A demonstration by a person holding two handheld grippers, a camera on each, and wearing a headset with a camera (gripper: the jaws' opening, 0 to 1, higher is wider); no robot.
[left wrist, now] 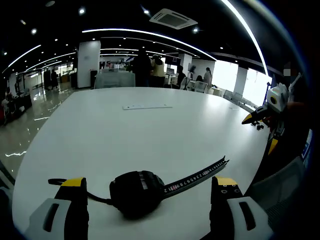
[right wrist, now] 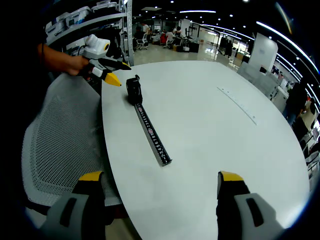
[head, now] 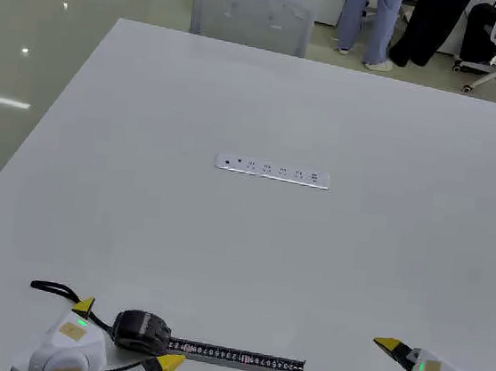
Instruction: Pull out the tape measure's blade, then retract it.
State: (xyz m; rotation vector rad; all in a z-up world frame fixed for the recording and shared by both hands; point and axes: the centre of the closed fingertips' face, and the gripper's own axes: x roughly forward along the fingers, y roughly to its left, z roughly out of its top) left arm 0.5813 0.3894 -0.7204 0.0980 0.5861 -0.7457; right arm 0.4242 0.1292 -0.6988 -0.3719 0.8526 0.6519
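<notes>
The left hand-held gripper (left wrist: 149,181) stands open around the tape measure (left wrist: 137,192) near the table's (head: 251,240) near edge, its jaws wide of the case. The blade (head: 237,357) lies pulled out along that edge, pointing toward the right hand-held gripper (right wrist: 160,176), which is open, empty and short of the blade's tip. For retracting, the left one looks nearer.

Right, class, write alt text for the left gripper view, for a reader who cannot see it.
A black tape measure lies on a white table between the left gripper's open, yellow-tipped fingers, its blade pulled out toward the right. The right gripper hovers at the table's far right edge, open.
</notes>
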